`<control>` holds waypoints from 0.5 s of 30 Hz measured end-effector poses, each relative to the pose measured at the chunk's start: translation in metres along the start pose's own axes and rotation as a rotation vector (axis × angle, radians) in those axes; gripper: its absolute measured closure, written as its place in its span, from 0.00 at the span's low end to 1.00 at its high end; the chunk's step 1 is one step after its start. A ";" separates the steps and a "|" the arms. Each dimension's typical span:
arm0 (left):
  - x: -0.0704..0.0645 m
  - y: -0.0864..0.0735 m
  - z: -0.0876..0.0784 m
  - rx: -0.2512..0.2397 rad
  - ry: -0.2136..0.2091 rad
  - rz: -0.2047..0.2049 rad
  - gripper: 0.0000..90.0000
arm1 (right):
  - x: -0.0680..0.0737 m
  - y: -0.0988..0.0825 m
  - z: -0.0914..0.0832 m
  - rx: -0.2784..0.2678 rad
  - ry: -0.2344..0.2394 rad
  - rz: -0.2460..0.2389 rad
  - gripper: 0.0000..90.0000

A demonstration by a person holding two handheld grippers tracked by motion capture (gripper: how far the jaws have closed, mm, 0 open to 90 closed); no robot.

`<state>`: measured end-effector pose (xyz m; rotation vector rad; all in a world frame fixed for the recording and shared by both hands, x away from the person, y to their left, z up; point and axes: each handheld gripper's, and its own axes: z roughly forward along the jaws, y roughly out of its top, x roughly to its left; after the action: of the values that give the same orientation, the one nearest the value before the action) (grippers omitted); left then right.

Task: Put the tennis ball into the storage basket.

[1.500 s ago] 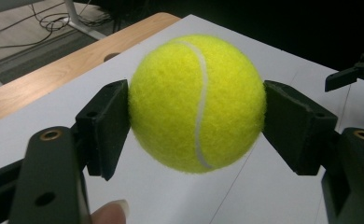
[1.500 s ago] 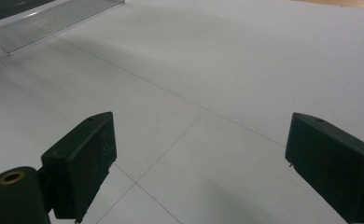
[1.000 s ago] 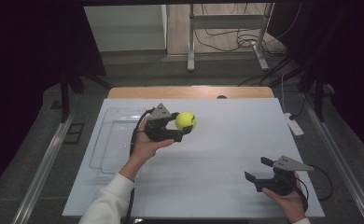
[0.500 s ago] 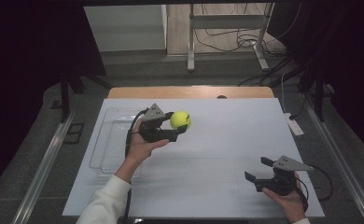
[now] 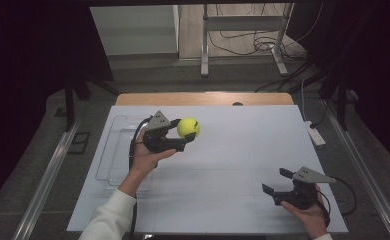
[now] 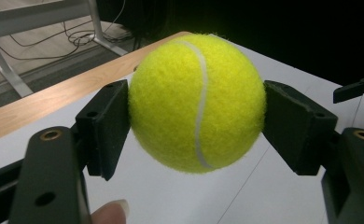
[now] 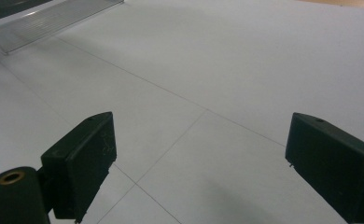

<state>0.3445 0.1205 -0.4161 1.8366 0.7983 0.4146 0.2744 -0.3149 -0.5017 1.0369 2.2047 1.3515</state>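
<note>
At the lower right of the high view, the right gripper (image 5: 278,190) rests low on the white bench (image 5: 243,150), jaws released and holding nothing. Farther up, left of centre, the left gripper (image 5: 185,137) grasps a yellow tennis ball (image 5: 188,127) above the bench, beside a clear tray (image 5: 114,150). Carrying it well likely means keeping the squeeze steady across the ball's widest part.

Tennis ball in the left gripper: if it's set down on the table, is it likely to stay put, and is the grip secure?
The tennis ball is round, so it would probably roll on the flat table. Its fuzzy felt likely resists slipping. The left gripper pinches it at its widest part, so the hold looks secure.
</note>
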 end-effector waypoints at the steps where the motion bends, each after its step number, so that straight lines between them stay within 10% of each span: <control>1: 0.000 0.000 -0.001 -0.001 0.001 0.000 0.31 | 0.000 0.000 0.000 0.002 -0.002 -0.001 0.10; 15: 0.008 -0.003 -0.014 -0.017 0.029 -0.011 0.31 | 0.000 0.000 0.000 0.000 -0.001 0.001 0.10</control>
<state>0.3408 0.1367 -0.4138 1.8129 0.8225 0.4409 0.2744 -0.3149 -0.5015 1.0390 2.2037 1.3516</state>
